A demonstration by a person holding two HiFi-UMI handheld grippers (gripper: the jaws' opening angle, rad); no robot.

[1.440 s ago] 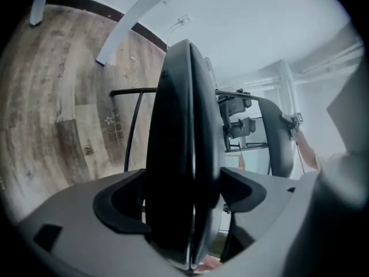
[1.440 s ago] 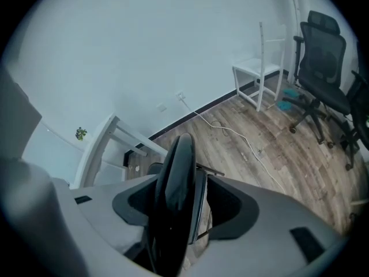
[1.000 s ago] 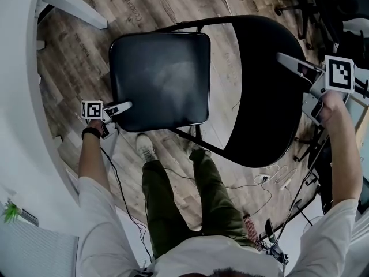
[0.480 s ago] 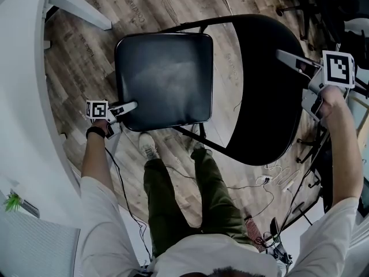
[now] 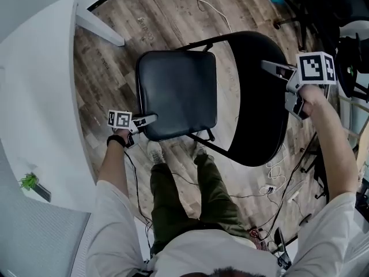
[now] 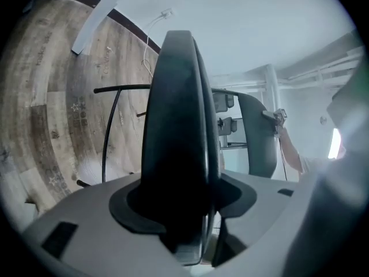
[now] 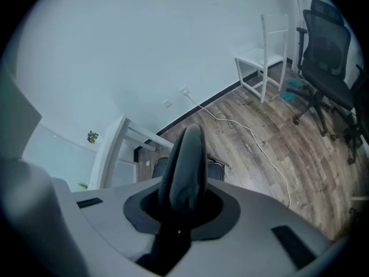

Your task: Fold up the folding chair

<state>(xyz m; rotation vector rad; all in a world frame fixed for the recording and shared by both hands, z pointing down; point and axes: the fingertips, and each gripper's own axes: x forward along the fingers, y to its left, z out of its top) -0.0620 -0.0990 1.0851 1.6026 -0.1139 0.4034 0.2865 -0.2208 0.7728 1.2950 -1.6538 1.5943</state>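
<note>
The left hand-held gripper (image 5: 150,119) had just been closing on the seat (image 5: 179,94) front edge and clamped it, raising it from a second earlier; the right hand-held gripper (image 5: 271,68) pinched the backrest (image 5: 259,97). The folding chair (image 5: 248,140) stood on the floor (image 5: 115,62), folding apparently begun

Wood-plank floor (image 5: 115,62) w/ loose cable (image 7: 248,137), white walls (image 7: 144,39), white table (image 5: 34,97), white chair (image 7: 262,56) & blk office chair (image 7: 326,51).

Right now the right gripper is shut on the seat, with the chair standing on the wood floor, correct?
No. The right gripper is shut on the backrest, not the seat, as the right gripper view shows. The rest holds.
</note>
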